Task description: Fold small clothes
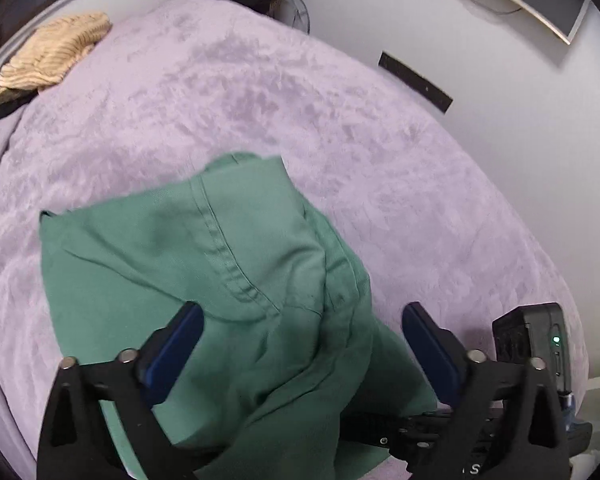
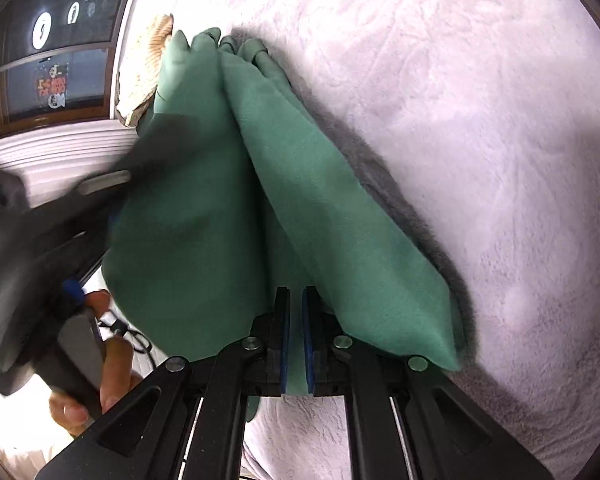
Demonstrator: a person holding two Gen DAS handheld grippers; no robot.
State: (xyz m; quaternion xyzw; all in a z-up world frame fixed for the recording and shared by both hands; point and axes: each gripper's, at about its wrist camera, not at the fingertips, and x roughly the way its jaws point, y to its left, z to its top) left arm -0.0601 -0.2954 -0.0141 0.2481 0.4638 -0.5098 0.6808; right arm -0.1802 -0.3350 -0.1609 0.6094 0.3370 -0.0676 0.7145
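Garment (image 1: 220, 264) between spread left tongs (image 1: 302, 328) (right tongs (image 2: 296, 312) clamped on it)

Right hand-held gripper (image 2: 295, 304) pinching green garment (image 2: 228, 184) over pale fleece blanket (image 2: 480, 120), blurred hand (image 2: 100, 376) apparently gripping another tool

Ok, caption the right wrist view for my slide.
Right tool pinching green garment above lilac blanket.

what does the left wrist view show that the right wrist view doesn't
Only the left wrist view: the left tongs open above the green garment, and a black strip on the wall. Only the right wrist view: the right tongs shut on the garment's edge, a hand, a window. Both: garment, purple blanket, tan cloth.
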